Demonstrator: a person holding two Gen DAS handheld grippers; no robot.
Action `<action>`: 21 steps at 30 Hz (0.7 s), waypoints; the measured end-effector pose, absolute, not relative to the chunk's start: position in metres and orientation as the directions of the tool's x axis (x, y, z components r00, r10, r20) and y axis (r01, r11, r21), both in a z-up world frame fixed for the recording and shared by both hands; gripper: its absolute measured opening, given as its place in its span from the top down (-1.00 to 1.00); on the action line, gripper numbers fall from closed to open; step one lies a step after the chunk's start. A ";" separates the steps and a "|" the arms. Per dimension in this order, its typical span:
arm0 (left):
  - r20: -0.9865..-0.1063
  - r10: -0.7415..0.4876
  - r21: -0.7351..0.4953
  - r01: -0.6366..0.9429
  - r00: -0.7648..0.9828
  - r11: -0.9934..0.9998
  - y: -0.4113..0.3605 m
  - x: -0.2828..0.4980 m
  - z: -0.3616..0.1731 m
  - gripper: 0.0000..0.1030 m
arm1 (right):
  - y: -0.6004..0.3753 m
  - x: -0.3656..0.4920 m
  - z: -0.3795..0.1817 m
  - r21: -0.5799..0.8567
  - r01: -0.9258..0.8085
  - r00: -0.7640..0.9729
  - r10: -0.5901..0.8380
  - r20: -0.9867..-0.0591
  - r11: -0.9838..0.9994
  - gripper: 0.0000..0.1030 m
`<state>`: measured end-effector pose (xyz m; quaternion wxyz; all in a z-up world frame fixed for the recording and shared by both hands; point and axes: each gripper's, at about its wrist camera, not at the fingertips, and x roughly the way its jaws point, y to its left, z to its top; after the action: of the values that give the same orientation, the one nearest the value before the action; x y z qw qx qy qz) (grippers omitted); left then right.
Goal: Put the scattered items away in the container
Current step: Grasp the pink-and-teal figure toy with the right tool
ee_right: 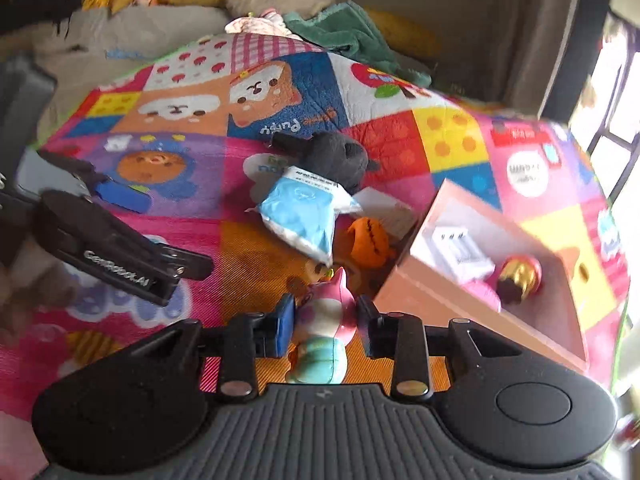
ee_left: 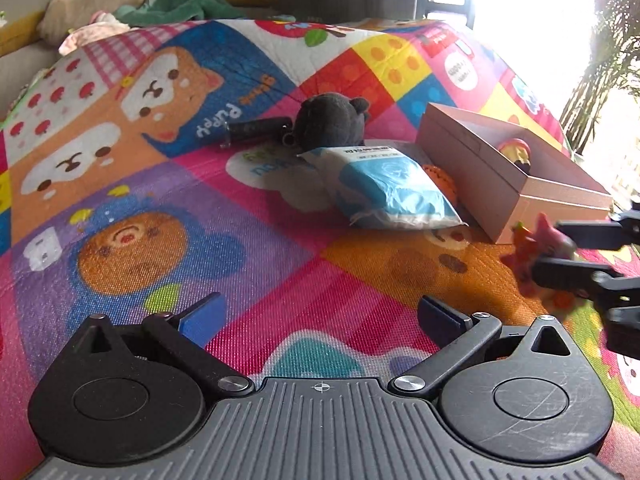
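A pink and teal cat-like figurine [ee_right: 326, 344] sits between the pads of my right gripper [ee_right: 325, 318], which is shut on it beside the near corner of the pink cardboard box [ee_right: 436, 296]. In the left wrist view the same gripper [ee_left: 550, 250] holds the figurine [ee_left: 532, 240] in front of the box [ee_left: 472, 160]. My left gripper [ee_left: 320, 316] stands open over the mat, nothing between its blue pads. A black plush [ee_left: 332, 120], a blue-white packet [ee_left: 392, 192], an orange pumpkin toy [ee_right: 368, 240] and a black cylinder [ee_left: 256, 128] lie on the mat.
The box holds a gold and red figure [ee_right: 520, 276] and a white item [ee_right: 460, 252]. A colourful patchwork play mat [ee_left: 160, 200] covers the surface. Cushions and a green towel [ee_left: 180, 0] pile up at the far edge. A bright window lies to the right.
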<state>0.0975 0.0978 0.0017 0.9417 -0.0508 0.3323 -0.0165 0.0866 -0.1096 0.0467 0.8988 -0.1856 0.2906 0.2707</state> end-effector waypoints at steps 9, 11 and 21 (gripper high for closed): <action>-0.638 -0.044 -0.069 0.000 0.769 0.998 0.094 0.099 0.001 -1.00 | -0.208 0.073 0.028 -0.040 -0.361 0.752 0.265 -0.603 0.932 -0.28; -0.643 -0.038 -0.058 0.002 0.765 0.998 0.093 0.099 0.000 -1.00 | -0.215 0.070 0.028 -0.079 -0.336 0.789 0.235 -0.568 0.938 -0.54; -0.615 -0.134 -0.108 0.085 0.777 0.991 0.080 0.116 0.020 -1.00 | -0.234 0.081 0.013 0.013 -0.286 0.831 0.255 -0.494 0.958 -0.72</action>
<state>0.1160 0.0801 0.0201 0.9418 -0.0370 0.3290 -0.0580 0.0807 -0.2339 0.0132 0.9564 -0.0305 0.2535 0.1415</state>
